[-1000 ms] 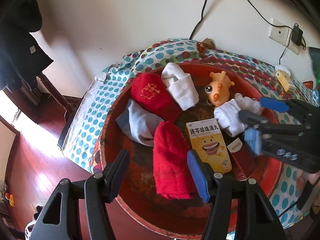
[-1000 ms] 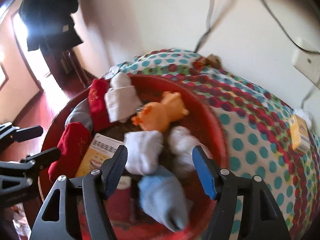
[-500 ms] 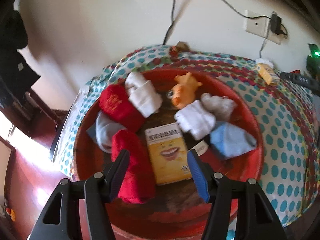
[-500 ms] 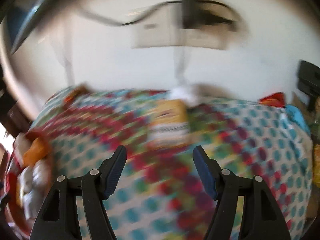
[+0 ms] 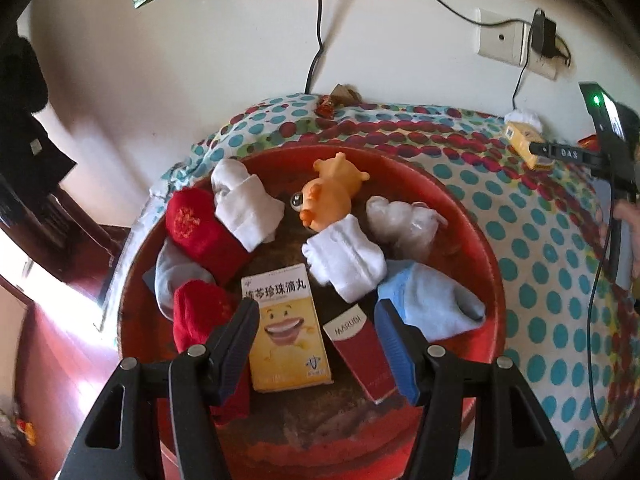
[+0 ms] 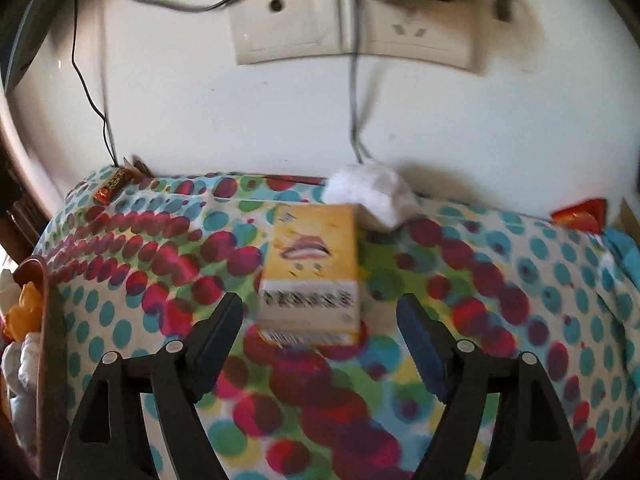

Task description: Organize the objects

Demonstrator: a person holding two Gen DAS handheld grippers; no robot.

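Right gripper (image 6: 319, 322) swung off red basin (image 5: 494, 280) — now over dotted cloth, facing yellow box (image 6: 310, 276) that lies outside basin near wall socket (image 6: 352, 12). Jaws opening, nothing between them yet, box just ahead. Left gripper (image 5: 316, 334) drifted slightly, jaws spread, empty, above smiley box (image 5: 286, 332) inside basin. Likely next — grab stray box.

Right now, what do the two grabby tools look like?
Both are black plastic. The left gripper and right gripper each have two fingers with blue pads. In the left view, the right one shows white letters and a black cable.
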